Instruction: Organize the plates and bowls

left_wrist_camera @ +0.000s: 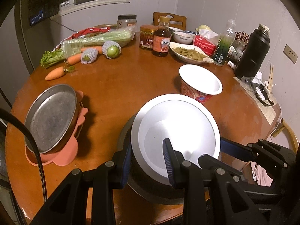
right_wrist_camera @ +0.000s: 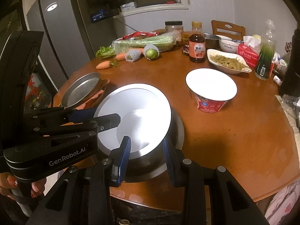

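While the silver plate (left_wrist_camera: 180,123) tilts over the dark dish (right_wrist_camera: 174,140) at the desk's (left_wrist_camera: 131,78) near edge, each hand-held gripper, left (left_wrist_camera: 148,161) and right (right_wrist_camera: 147,157), pinches its rim, so nesting looks underway, calling for a level, gentle release.

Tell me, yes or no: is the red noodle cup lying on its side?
No, the noodle cup stands upright on the table, its white top facing up.

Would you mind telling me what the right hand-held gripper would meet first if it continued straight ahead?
Probably the silver plate already between its fingers, tilted over a dark-rimmed dish; the right hand-held gripper points down into it.
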### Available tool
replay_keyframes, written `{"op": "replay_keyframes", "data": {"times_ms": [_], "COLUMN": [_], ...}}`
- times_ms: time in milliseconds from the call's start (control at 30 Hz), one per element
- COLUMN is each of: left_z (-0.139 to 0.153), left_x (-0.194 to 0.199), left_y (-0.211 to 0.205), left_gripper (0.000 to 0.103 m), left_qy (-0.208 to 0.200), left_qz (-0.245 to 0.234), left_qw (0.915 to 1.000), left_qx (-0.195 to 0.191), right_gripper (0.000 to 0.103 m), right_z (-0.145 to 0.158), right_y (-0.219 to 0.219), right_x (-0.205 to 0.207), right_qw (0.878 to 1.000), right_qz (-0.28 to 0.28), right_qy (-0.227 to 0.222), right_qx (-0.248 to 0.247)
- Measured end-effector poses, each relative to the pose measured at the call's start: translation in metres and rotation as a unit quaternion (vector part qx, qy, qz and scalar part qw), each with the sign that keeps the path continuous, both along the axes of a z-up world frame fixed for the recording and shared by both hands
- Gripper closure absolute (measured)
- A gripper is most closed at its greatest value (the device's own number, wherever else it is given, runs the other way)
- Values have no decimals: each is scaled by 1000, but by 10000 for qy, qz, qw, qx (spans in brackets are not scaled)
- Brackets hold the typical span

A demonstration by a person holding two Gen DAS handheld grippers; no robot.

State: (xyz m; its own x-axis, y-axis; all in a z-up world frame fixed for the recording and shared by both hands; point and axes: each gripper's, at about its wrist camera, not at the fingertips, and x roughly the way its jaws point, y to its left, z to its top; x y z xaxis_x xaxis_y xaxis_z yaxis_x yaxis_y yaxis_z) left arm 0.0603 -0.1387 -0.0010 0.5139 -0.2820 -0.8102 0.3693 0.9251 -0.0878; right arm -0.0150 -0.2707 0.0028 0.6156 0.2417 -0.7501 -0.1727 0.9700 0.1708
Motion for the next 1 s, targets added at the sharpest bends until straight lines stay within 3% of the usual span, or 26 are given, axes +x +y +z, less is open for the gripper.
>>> {"op": "replay_keyframes", "data": {"times_ms": [1000], "left_z": [-13], "left_x": [6], "left_y": [2], "left_gripper": [70], "left_qy": [229], "left_qz": [-63], "left_qw": [9997], "left_qx": [37], "right_gripper": [66], "right_z": [-10], "right_y": [4], "right_x": [11], "right_qw": [9996], "right_qz": [-93], "right_qy": [225], "right_qx": [-141]}}
